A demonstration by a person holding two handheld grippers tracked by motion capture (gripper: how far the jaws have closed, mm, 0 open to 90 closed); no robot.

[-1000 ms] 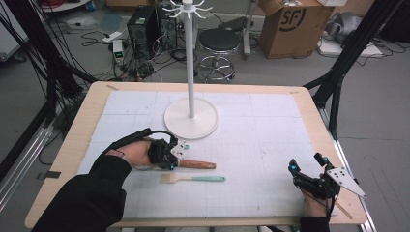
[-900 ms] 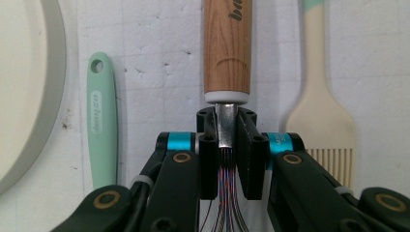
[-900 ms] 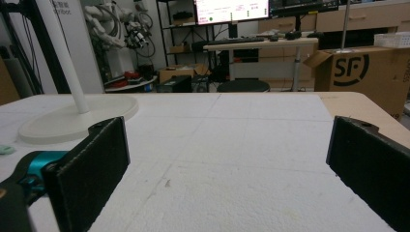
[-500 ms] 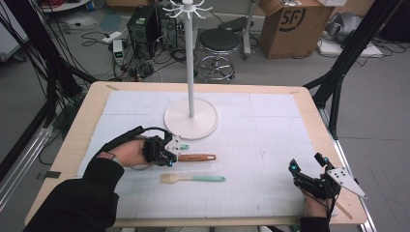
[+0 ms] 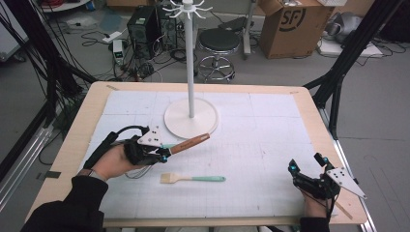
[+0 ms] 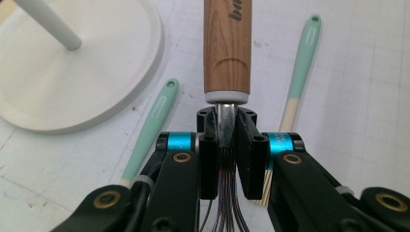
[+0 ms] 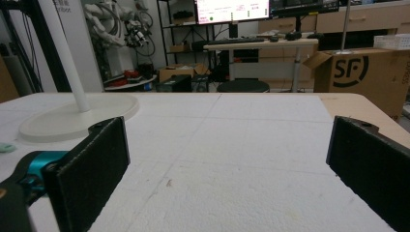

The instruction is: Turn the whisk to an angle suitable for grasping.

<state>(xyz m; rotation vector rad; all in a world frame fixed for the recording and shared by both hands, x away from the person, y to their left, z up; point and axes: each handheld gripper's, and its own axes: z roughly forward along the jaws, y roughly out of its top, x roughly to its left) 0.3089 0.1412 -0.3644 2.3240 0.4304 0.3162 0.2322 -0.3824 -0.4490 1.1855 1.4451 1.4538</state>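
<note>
Whisk (image 6: 227, 48), wooden-handled: pinched at its metal neck in my left gripper (image 6: 227, 140), lifted above two mint-handled brushes (image 5: 192, 179). My right gripper (image 7: 227, 159): jaws spread wide, empty, resting near table edge (image 5: 309, 104).

Left gripper (image 5: 163, 153) clamped, raised off the table – right gripper (image 5: 305, 177) gaping, low

Even, soft indoor light, no glare.
The near jaws blur softly; the table (image 5: 270, 121) carries only faint shadows.

Wooden table (image 5: 309, 104) under white gridded mat (image 5: 270, 145); on it, white stand base (image 5: 191, 121), 2 mint-handled brushes (image 5: 193, 178).
</note>
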